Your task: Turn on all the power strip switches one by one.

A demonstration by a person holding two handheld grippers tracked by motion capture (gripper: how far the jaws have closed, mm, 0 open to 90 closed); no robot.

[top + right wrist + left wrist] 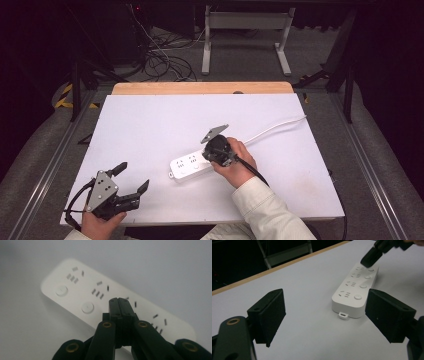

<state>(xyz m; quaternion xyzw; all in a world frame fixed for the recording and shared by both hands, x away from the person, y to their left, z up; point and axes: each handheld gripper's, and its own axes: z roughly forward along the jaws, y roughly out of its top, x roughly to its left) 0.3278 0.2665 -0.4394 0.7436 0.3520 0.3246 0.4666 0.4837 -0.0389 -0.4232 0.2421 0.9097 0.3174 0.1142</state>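
A white power strip with several sockets and round buttons lies near the middle of the white table; it also shows in the left gripper view and the right gripper view. Its white cord runs off to the far right. My right gripper is shut with nothing between its jaws. Its tip points down on the strip's button row, toward the corded end. Contact cannot be told. My left gripper hovers open near the front left edge, apart from the strip's near end.
The table's far side ends in a wooden edge. Beyond it are tangled cables on the floor and a white metal frame. Bare table surface lies left of and behind the strip.
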